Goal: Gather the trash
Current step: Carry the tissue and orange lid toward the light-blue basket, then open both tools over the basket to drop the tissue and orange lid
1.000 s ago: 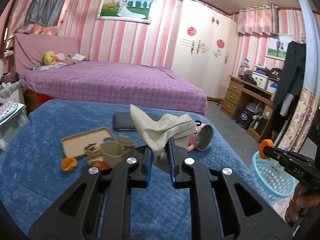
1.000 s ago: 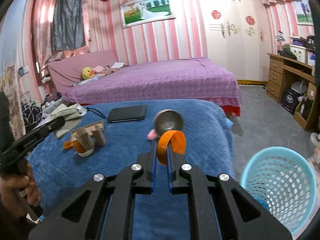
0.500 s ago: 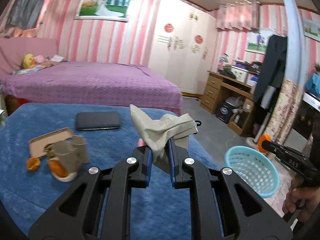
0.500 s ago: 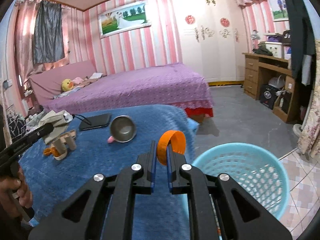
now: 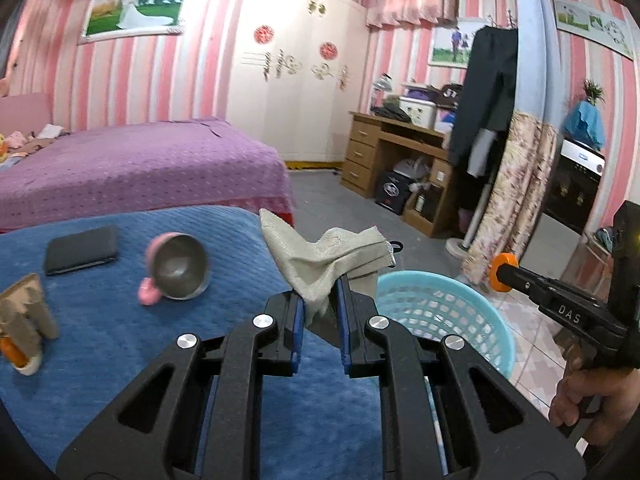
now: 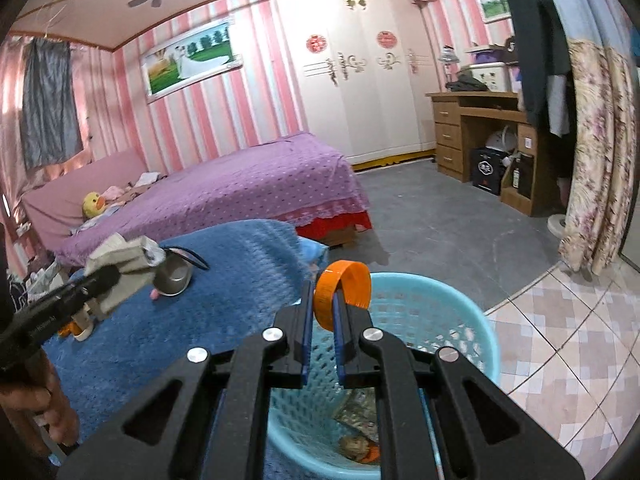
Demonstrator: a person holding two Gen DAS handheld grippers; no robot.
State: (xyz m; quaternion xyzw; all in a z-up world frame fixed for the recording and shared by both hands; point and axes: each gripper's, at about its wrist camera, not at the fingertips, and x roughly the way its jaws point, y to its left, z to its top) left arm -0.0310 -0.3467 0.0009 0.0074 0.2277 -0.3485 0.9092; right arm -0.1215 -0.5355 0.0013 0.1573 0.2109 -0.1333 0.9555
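**Q.** Why is each gripper carrying its load in the air rather than resting it on the table?

**A.** Both loads are trash bound for the light-blue mesh basket (image 6: 460, 320), which stands on the floor just off the blue-covered table's (image 6: 224, 280) right edge. The right gripper (image 6: 323, 312) has its jaws closed tight on an orange ring-shaped cap (image 6: 344, 294), pinched edge-on so that it stands upright above the basket's near rim. Released here, it would probably drop inside, where crumpled scraps already lie at the bottom.

**Q.** And the left one?

**A.** The left gripper (image 5: 320, 312) is nearly closed on a crumpled grey-beige cloth (image 5: 324, 258), clamped at its lower fold (the free corners stick up and outward). From its own camera it hangs above the table's right edge, with the basket (image 5: 448, 308) just beyond its fingers; it looks short of the opening, so a release now might land the cloth on the table or the rim.

**Q.** What is left on the table?

**A.** A tipped metal bowl with a pink outside (image 5: 180, 266) near the middle, a black phone-like slab (image 5: 82, 250) toward the far edge, and cardboard tubes (image 5: 26, 316) with an orange scrap at the left edge. By my judgement the tubes and scrap are the remaining trash; the bowl and slab are likely keepers.
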